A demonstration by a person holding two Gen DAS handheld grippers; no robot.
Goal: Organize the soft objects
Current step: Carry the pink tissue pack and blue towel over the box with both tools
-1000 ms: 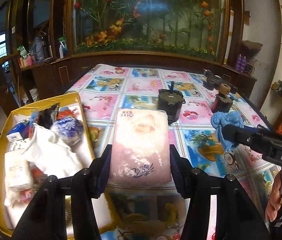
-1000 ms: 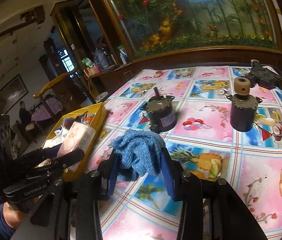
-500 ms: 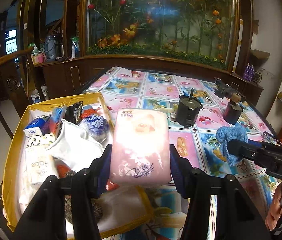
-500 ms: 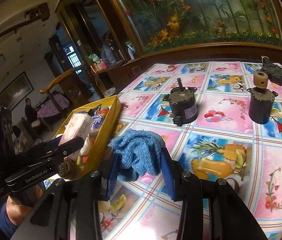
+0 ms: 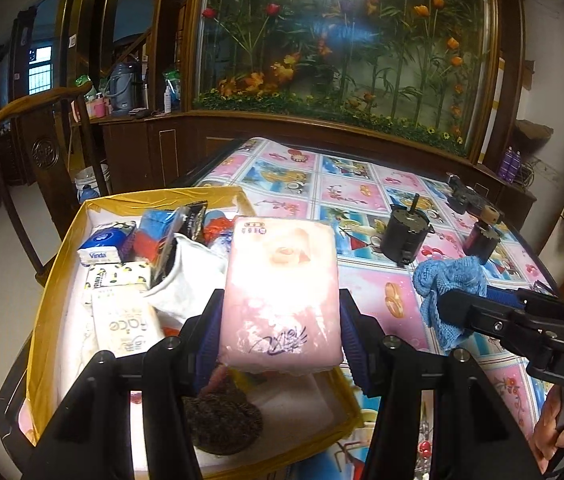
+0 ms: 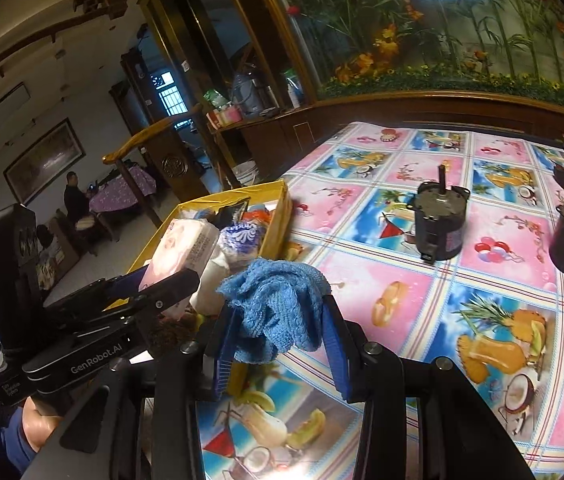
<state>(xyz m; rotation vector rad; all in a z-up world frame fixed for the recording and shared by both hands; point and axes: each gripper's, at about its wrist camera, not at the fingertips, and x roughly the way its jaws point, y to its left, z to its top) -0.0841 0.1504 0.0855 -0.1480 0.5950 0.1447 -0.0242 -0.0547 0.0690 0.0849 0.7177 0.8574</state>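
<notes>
Carrying soft things to the yellow box [image 5: 56,276]

Left gripper [image 5: 280,320] clamps the pink tissue pack [image 5: 280,288] over it; right gripper [image 6: 278,328] holds the blue cloth [image 6: 278,304]. Next: release inside.

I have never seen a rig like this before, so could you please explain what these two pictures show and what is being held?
There is no robot here: a person holds a two-fingered claw in each hand, and a small wide-angle camera on each looks forward along its fingers. One picture comes from the left claw, the other from the right claw.

The left claw grips a pink tissue pack above a yellow box already filled with soft packets and cloths. The right claw grips a crumpled blue cloth over the table's edge, beside that box.

On the table's patterned cloth stand two small dark motors, which are hard items and apparently not part of the tidying.
</notes>
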